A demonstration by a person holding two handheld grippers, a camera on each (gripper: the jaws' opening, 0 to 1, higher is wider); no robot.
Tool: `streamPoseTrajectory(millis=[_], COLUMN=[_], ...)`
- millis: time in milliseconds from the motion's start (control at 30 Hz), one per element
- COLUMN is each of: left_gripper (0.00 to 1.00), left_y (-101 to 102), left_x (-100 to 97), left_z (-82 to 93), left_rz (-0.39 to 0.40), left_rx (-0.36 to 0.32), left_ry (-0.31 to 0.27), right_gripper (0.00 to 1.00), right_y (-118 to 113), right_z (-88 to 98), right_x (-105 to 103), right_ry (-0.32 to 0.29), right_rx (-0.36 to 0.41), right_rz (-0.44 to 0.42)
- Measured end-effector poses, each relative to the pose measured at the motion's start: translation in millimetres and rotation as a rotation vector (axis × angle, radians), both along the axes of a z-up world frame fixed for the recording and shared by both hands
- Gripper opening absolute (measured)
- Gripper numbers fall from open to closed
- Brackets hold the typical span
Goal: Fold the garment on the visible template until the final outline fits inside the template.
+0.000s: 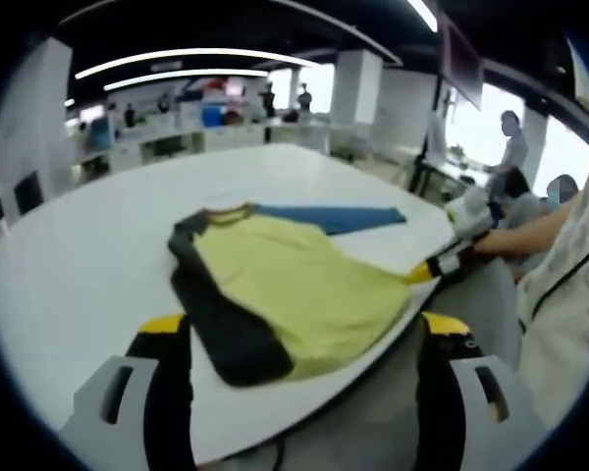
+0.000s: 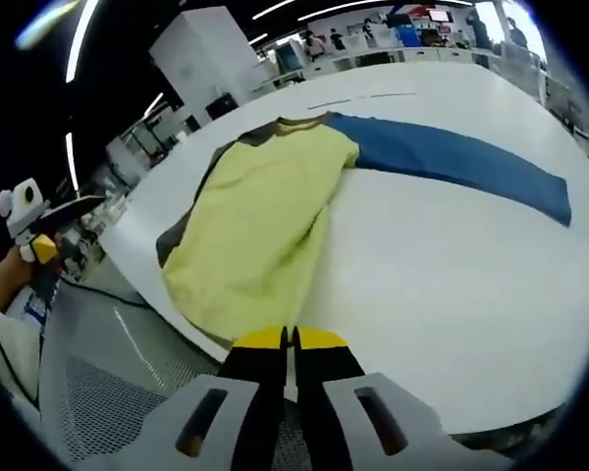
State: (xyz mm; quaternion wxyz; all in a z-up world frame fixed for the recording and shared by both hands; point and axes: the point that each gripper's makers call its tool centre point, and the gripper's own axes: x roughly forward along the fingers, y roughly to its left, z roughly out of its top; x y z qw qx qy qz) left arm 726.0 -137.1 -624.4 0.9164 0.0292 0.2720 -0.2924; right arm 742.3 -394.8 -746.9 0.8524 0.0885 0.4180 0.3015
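Claws: my left gripper (image 1: 299, 339) hangs with its jaws spread wide, nothing between them, back from the table edge. My right gripper (image 2: 293, 341) has its yellow-tipped jaws pressed together at the near hem of the garment; a pinch of cloth may be between them, but I cannot tell. In the left gripper view it appears at the garment's right corner (image 1: 442, 263).

Table (image 2: 452, 294): large, white, rounded; the work surface.

Garment (image 1: 294, 289): yellow shirt with dark sleeves and collar trim, lying flat near the front edge, its lower hem reaching or slightly overhanging that edge. One dark sleeve lies along its side.

Template (image 2: 452, 157): blue panel, partly covered by the shirt's collar end and stretching away from it across the table.

Progress, my judgement: early. The shirt looks largely unfolded and sits mostly off the blue panel. Folding of sleeves and body remains, as does bringing the outline within the panel.

Background: desks, pillars, seated people (image 1: 515, 182).
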Motion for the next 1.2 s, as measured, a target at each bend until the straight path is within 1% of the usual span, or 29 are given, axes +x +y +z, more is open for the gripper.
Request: streamPoseTrajectory(millis=[200, 367, 400, 567, 600, 633, 700, 800, 1033, 1133, 1200], left_gripper=[0.91, 0.91, 0.91, 0.91, 0.91, 0.91, 0.91, 0.91, 0.91, 0.91, 0.91], left_y=[-1, 1, 1, 2, 2, 3, 3, 4, 6, 6, 7], left_x=[-0.5, 2.0, 2.6, 3.0, 2.6, 2.0, 0.8, -0.7, -0.3, 0.5, 0.8], left_z=[-1.2, -0.2, 0.1, -1.0, -1.8, -2.9, -4.7, -6.9, -7.8, -7.9, -8.3], left_rz=[-0.01, -0.007, -0.005, -0.006, -0.006, -0.005, -0.005, -0.008, -0.004, -0.004, -0.004], left_rx=[0.002, 0.0, 0.001, 0.002, 0.004, 0.005, 0.004, 0.015, 0.018, 0.018, 0.019], left_ry=[0.002, -0.003, -0.004, -0.002, 0.0, 0.002, 0.008, 0.012, 0.015, 0.015, 0.015], right_gripper=[0.02, 0.02, 0.02, 0.02, 0.02, 0.02, 0.02, 0.02, 0.03, 0.03, 0.03], right_y=[3, 7, 8, 10, 9, 9, 8, 9, 6, 6, 8], right_z=[6.7, 8.8, 9.1, 11.3, 9.9, 5.1, -1.8, -4.7, -13.6, -15.2, -14.2], right_x=[-9, -10, -10, -10, -11, -12, -14, -16, -15, -16, -17], right_ry=[0.006, 0.026, 0.041, 0.055, 0.063, 0.082, 0.099, 0.115, 0.117, 0.109, 0.095], right_rx=[0.016, 0.027, 0.033, 0.024, 0.023, 0.017, 0.007, 0.014, -0.02, -0.034, -0.031], right_rz=[-0.001, 0.005, 0.004, 0.004, 0.002, 0.0, -0.001, -0.005, 0.011, 0.027, 0.05])
